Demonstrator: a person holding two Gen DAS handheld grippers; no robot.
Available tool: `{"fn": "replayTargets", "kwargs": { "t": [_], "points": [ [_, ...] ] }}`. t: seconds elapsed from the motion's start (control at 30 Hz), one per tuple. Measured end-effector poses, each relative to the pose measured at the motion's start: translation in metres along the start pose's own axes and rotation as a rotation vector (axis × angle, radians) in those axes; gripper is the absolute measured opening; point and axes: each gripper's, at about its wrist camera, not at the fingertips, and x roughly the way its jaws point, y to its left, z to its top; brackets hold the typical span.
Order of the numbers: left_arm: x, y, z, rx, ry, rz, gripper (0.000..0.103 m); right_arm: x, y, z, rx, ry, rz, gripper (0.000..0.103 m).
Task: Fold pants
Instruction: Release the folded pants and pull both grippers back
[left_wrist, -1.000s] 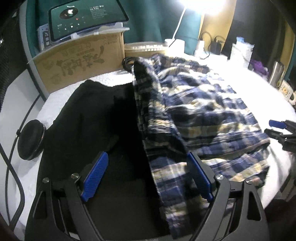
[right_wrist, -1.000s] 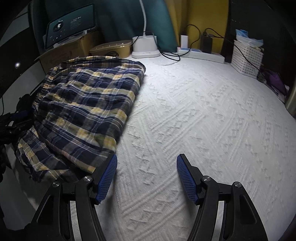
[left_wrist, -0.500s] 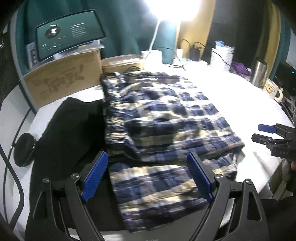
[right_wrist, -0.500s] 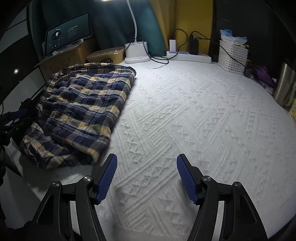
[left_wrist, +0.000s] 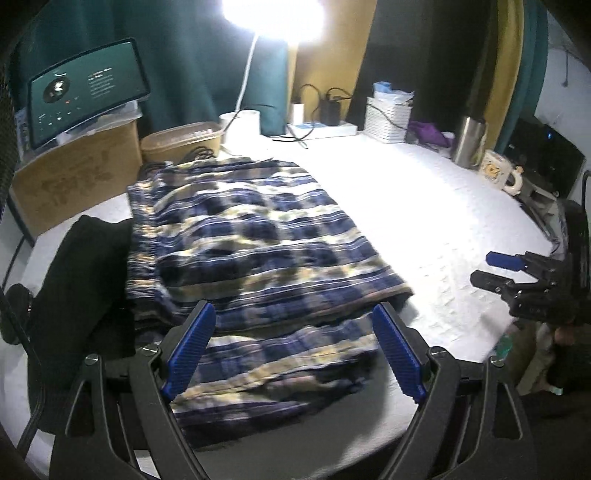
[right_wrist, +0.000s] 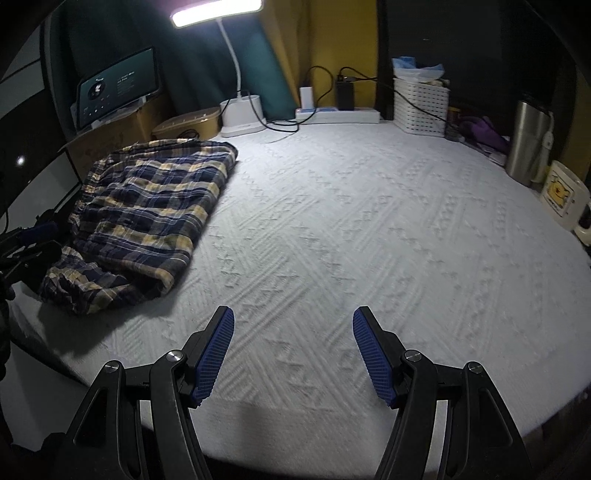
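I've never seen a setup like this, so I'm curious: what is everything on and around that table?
plaid pants: one, navy and cream, folded at the table's left side
black garment: one, black, left of the pants
table cover: one, white, textured
cardboard box: one, brown, back left
tablet: one, screen lit, on the box
oval container: one, tan, beside the box
desk lamp: one, white, lit, at the back
power strip: one, white, back centre
basket: one, white, back right
steel tumbler: one, silver, right edge
mug: one, cream, right edge
left gripper: blue pads, open, over the pants' near edge
right gripper: blue pads, open, over bare cover
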Motion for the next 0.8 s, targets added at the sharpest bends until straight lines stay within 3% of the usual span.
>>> {"fn": "replayTargets", "kwargs": {
  "t": [0.6, 0.8],
  "points": [
    [0.014, -0.071, 0.006, 0.088, 0.019, -0.109, 0.087, -0.055, -0.052, -0.021, 0.088, -0.069, -0.101, 0.069],
    [0.004, -0.092, 0.013, 0.129, -0.029, -0.127, 0.087, -0.075, -0.065, -0.023, 0.114, -0.105, -0.133, 0.069]
  ]
}}
